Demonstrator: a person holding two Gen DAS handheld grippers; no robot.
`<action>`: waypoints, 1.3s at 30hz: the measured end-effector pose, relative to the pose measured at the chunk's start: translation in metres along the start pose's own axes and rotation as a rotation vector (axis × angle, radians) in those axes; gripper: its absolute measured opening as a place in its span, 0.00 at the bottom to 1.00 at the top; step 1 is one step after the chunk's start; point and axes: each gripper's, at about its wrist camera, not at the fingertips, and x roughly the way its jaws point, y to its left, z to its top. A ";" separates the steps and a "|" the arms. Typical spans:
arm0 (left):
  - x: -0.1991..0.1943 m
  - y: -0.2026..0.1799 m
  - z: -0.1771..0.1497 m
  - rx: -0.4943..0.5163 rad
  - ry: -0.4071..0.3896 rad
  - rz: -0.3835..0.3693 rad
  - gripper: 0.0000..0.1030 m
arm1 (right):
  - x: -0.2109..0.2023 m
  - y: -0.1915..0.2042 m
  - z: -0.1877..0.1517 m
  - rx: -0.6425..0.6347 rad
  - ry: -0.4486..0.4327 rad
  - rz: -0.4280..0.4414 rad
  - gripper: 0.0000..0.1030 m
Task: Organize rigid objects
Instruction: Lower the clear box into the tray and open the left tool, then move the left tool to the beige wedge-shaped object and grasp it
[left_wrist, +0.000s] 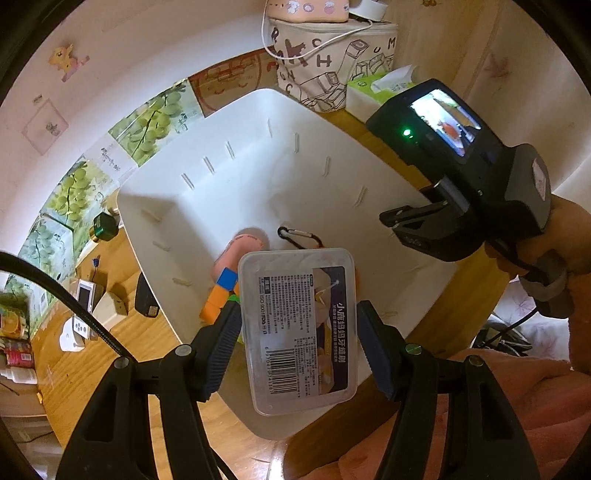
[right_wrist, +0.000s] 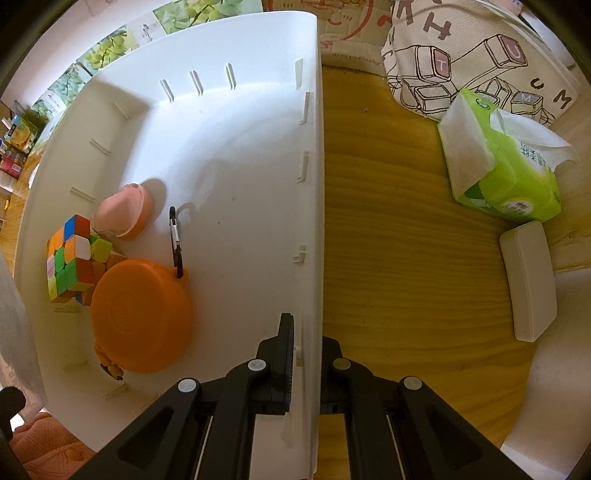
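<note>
Left wrist view: a clear plastic box (left_wrist: 299, 328) is clamped by the left hand-held gripper (left_wrist: 298, 343) above the white bin (left_wrist: 166, 199); placement step judged underway, lowering and release needed next.

Right wrist view: the bin's wall is pinched by the right hand-held gripper (right_wrist: 308, 365), steadying it on the desk (right_wrist: 406, 240).

Warm indoor light, sharp, heavy fisheye warp w/ dark corners
</note>
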 end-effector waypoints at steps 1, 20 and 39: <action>-0.001 0.001 -0.001 -0.002 -0.006 0.003 0.69 | 0.001 0.000 0.000 0.001 0.001 -0.001 0.06; -0.020 0.085 -0.037 -0.177 -0.094 0.081 0.80 | 0.012 -0.001 0.010 0.081 0.041 -0.033 0.06; 0.018 0.223 -0.081 -0.524 -0.009 0.064 0.80 | 0.016 -0.020 0.027 0.261 0.069 -0.042 0.08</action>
